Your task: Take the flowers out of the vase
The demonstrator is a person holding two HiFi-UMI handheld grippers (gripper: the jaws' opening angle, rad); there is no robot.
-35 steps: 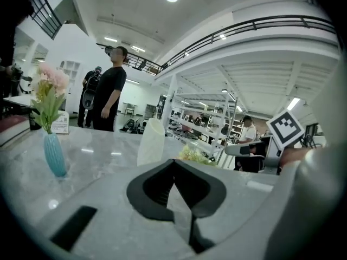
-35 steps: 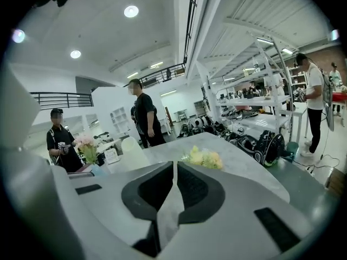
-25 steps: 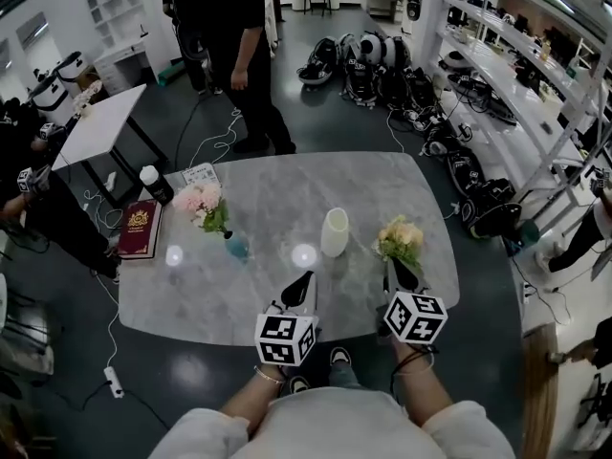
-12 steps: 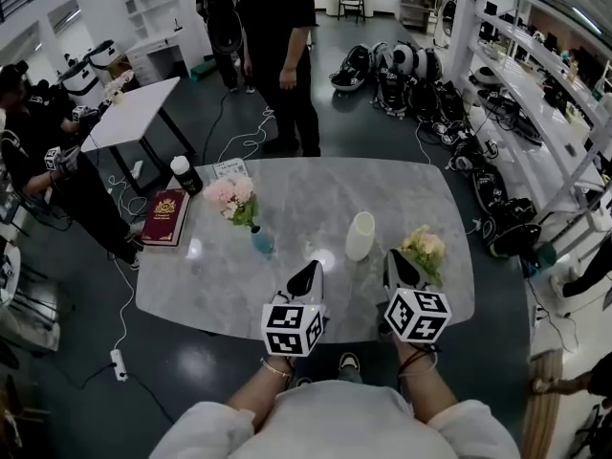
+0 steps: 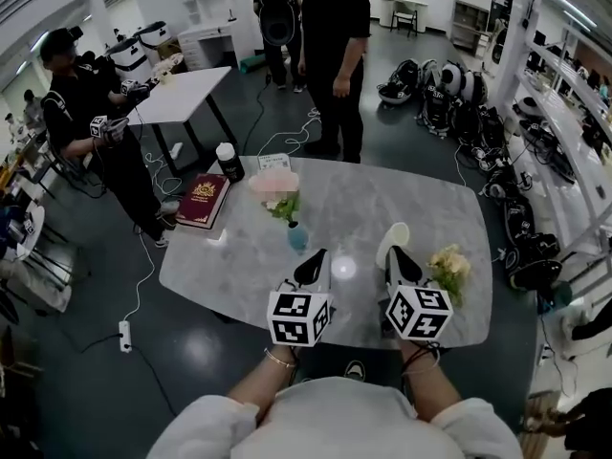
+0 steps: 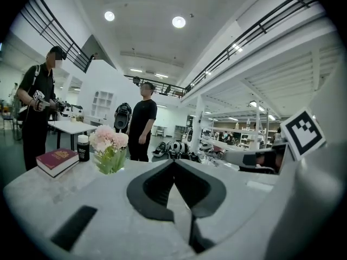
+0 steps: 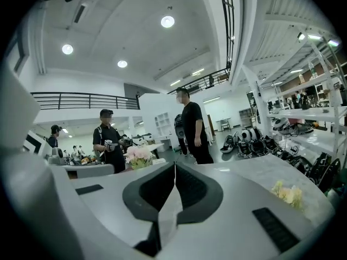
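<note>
Above the table (image 5: 229, 256), left tongs (image 5: 314, 259) and right tongs (image 5: 395, 254) closed, empty.

Grey-white marbling across the oval stone tabletop (image 5: 421, 199). Pink over green leaves in the bunch of pink flowers (image 5: 275, 182), above a small blue vase (image 5: 297, 238); cream-yellow in the loose bunch of pale yellow flowers (image 5: 449, 262). Gold emblem on the maroon hardback book (image 5: 203, 200).

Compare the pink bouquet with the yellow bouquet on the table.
The pink bouquet stands upright in a small blue vase; the yellow bouquet lies on the table, in no vase. The pink bouquet sits toward the far side; the yellow bouquet lies beside the right gripper. Both have green leaves.
</note>
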